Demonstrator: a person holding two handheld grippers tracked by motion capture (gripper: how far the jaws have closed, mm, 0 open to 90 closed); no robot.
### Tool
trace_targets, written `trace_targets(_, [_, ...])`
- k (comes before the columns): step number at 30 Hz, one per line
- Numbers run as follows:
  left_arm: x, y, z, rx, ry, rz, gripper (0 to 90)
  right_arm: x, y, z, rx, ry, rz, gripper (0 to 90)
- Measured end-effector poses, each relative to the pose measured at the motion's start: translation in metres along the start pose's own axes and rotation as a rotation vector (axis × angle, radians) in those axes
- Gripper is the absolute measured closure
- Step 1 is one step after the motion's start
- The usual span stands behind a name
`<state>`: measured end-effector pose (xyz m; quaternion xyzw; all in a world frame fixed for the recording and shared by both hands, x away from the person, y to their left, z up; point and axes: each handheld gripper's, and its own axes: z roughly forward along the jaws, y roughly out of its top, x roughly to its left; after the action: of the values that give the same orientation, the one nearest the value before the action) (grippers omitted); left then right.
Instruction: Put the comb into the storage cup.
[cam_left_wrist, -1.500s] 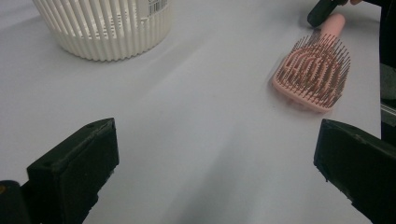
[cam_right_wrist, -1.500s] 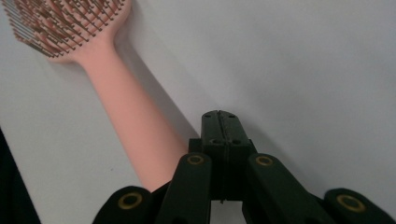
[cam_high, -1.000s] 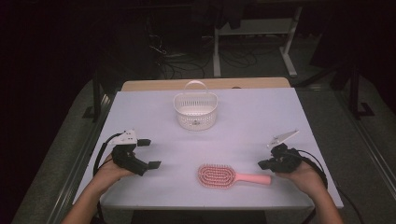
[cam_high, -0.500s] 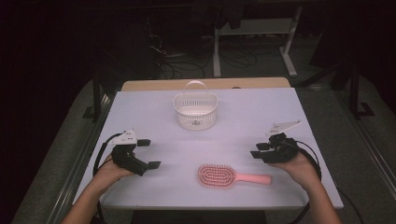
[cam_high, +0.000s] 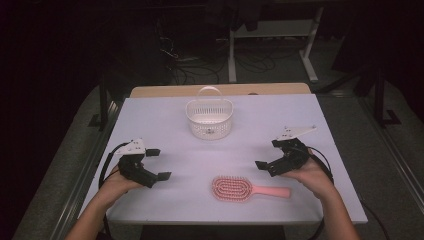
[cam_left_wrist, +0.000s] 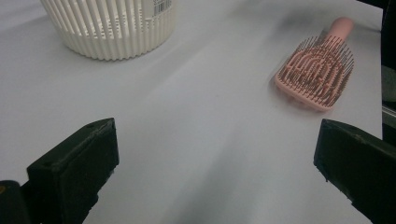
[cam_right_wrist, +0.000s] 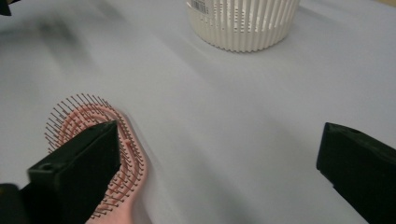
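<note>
A pink hairbrush (cam_high: 232, 188) lies bristles up near the table's front edge, handle pointing right. My right gripper (cam_high: 268, 154) hovers just beyond the handle; its jaws have just been opening and stand open with nothing between them. In the right gripper view (cam_right_wrist: 215, 172) the hairbrush (cam_right_wrist: 79, 116) lies on the table under the left jaw. My left gripper (cam_high: 158, 163) rests open at the front left, empty. From the left gripper view (cam_left_wrist: 215, 172) the hairbrush (cam_left_wrist: 317, 74) is off to the upper right.
A white slatted basket (cam_high: 209, 119) with a handle stands at the back middle of the white table (cam_high: 250, 125); it appears as basket (cam_left_wrist: 112, 28) and basket (cam_right_wrist: 243, 23) in the gripper views. Dark floor, cables and a desk frame lie beyond.
My right gripper has risen and drawn back from the brush handle's end, and its jaws have opened. The brush stays on the table. The left hand has not moved.
</note>
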<state>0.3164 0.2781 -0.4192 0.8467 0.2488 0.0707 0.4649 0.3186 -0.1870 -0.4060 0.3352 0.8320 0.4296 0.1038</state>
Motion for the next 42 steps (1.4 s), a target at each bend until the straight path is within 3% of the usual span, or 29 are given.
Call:
trace_targets(6, [0.000,-0.001,-0.003,-0.005,0.008,-0.004,0.0,-0.002,0.000,-0.002,-0.018,-0.004,-0.005,0.0])
trace_targets(23, [0.001,-0.002,-0.003,0.000,0.007,-0.003,0.0,-0.001,-0.001,0.000,0.005,0.011,-0.023,0.0])
trace_targets(33, [0.000,-0.002,-0.002,0.001,0.005,-0.001,0.0,0.002,0.001,0.001,0.012,0.070,-0.029,0.0])
trace_targets(42, [0.000,-0.002,-0.003,0.001,0.006,0.000,0.0,0.010,0.004,0.001,-0.002,0.084,-0.059,0.0])
